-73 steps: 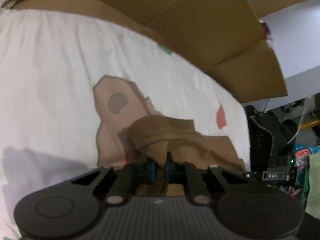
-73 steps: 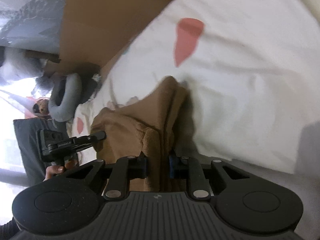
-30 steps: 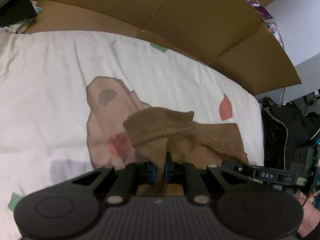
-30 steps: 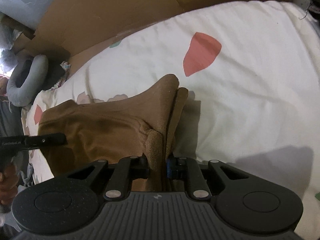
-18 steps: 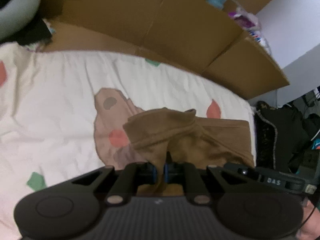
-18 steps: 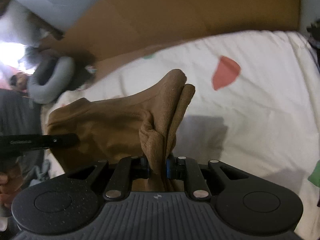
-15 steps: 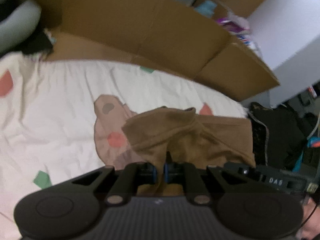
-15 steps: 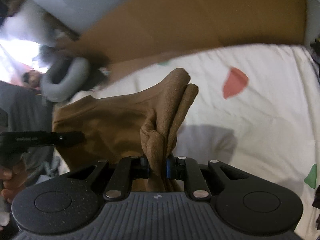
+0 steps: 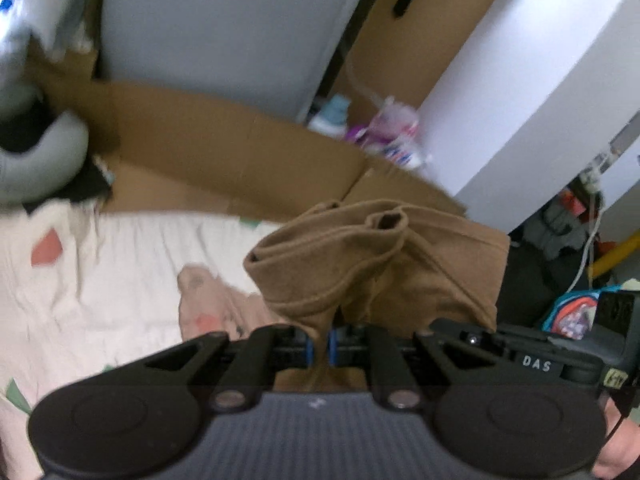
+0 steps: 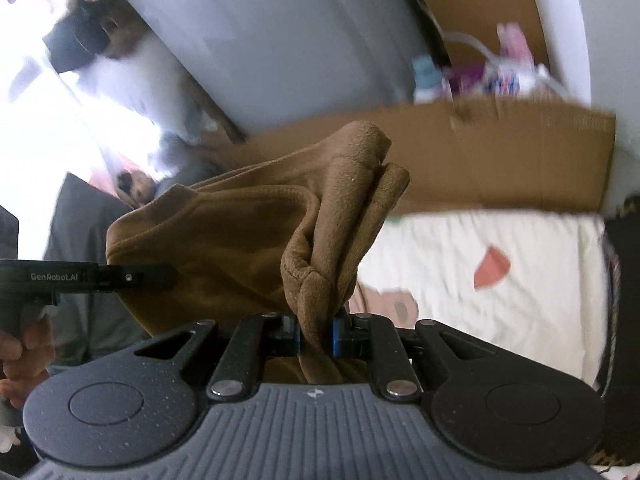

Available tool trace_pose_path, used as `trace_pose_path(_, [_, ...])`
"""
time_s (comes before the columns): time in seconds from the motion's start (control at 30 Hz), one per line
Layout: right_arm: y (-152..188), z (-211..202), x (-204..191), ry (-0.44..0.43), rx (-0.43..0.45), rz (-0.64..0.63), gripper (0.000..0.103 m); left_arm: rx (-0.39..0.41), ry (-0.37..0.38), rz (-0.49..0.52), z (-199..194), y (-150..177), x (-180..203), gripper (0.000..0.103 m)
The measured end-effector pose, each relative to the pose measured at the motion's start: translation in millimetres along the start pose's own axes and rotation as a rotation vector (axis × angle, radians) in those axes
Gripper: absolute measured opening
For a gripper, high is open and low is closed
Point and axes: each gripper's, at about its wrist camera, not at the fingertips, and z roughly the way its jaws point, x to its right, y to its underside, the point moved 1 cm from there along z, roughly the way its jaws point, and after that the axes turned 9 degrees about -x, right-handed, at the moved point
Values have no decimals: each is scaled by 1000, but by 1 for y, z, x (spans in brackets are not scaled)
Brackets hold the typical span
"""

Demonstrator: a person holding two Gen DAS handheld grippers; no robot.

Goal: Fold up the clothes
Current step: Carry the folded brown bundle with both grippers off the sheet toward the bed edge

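Between my two pairs of tongs hangs the brown garment (image 9: 372, 256), lifted clear of the bed and stretched across the gap from one grip to the other. My left gripper (image 9: 318, 350) is clenched on a thin pinch of its hem, the blue pads nearly meeting with the cloth squeezed flat between them. My right gripper (image 10: 316, 338) is clenched on a thicker bunch of the same brown cloth (image 10: 224, 240), several folded layers rising in a ridge above the jaws. From the right wrist view I see my left gripper's finger (image 10: 120, 278) reaching in from the left edge against the fabric, with my left hand (image 10: 24, 356) wrapped round its handle. From the left wrist view my right gripper's body (image 9: 532, 360) shows at the right, just beside the garment's hanging edge.

Below the garment lies the white bedsheet (image 9: 120, 256) with its red and green patches, and on it a pale pink cloth (image 9: 212, 312), partly hidden behind the brown hem. Behind the bed stands brown cardboard (image 9: 240, 160), with a grey panel (image 9: 220, 28) above it. A grey neck pillow (image 9: 44, 160) sits at the far left corner.
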Motion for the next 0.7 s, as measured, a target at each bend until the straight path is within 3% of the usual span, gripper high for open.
trace_pose_path(0.3, [-43, -92, -28, 14, 109, -35, 13, 111, 39, 37, -79, -24, 61, 7])
trace_pose_path(0.7, [-70, -204, -43, 25, 178, -48, 13, 187, 108, 19, -140, -27, 123, 7])
